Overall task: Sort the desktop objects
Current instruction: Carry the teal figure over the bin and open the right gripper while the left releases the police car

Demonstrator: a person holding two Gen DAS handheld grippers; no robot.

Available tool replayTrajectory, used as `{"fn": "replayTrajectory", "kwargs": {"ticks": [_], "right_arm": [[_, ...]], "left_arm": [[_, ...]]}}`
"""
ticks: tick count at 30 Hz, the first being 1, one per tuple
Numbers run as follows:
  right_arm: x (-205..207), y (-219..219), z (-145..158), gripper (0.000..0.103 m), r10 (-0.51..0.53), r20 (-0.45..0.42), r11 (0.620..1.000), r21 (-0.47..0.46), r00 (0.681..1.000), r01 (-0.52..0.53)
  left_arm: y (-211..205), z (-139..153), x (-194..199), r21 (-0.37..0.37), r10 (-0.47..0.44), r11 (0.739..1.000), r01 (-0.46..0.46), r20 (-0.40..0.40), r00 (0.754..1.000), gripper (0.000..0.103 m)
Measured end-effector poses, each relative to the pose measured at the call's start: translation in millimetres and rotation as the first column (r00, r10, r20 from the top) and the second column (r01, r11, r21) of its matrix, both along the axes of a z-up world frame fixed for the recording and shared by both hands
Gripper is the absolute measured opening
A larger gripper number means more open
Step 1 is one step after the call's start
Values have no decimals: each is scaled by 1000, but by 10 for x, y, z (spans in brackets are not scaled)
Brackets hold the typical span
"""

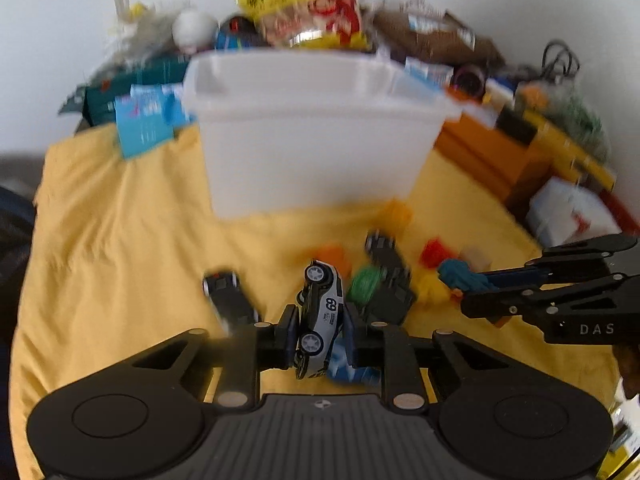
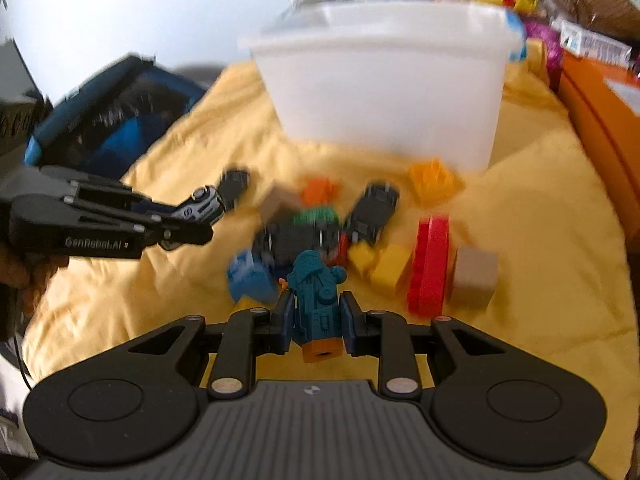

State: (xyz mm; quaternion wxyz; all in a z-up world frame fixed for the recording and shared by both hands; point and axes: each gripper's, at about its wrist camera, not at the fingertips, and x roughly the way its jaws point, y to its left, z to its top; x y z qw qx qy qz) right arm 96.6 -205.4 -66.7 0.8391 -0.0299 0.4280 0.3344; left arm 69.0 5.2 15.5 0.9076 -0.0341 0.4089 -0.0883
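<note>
My left gripper (image 1: 319, 330) is shut on a white toy race car (image 1: 322, 314) held nose-up above the yellow cloth (image 1: 120, 240). My right gripper (image 2: 316, 316) is shut on a teal toy figure with an orange base (image 2: 316, 300). The white plastic bin (image 1: 316, 128) stands just beyond the pile, also the white plastic bin (image 2: 384, 80) in the right wrist view. The left gripper with the car (image 2: 204, 206) shows at the left of the right wrist view, and the right gripper with the teal toy (image 1: 460, 274) at the right of the left wrist view.
Loose on the cloth lie dark toy cars (image 2: 372, 208), a red block (image 2: 430, 264), yellow blocks (image 2: 390, 270), a blue block (image 2: 250, 276), an orange block (image 2: 434, 180) and a beige cube (image 2: 474, 276). Snack bags (image 1: 304, 8) and boxes crowd behind the bin; an orange box (image 1: 492, 152) stands right.
</note>
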Motion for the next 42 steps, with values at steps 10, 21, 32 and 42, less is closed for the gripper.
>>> {"fn": "replayTrajectory", "kwargs": {"ticks": [10, 21, 32, 42], "right_arm": [[434, -81, 717, 27, -106, 85, 981, 172, 991, 90], [1198, -141, 1152, 28, -187, 107, 966, 202, 977, 163], [1870, -45, 1079, 28, -220, -27, 971, 87, 975, 221], [2059, 46, 997, 47, -235, -21, 971, 44, 972, 236]], "left_arm": [[116, 662, 470, -65, 73, 996, -67, 104, 992, 26], [196, 974, 1208, -65, 90, 994, -84, 88, 992, 26], [208, 791, 1782, -42, 81, 996, -83, -52, 995, 27], [259, 775, 1684, 34, 136, 990, -136, -2, 991, 58]]}}
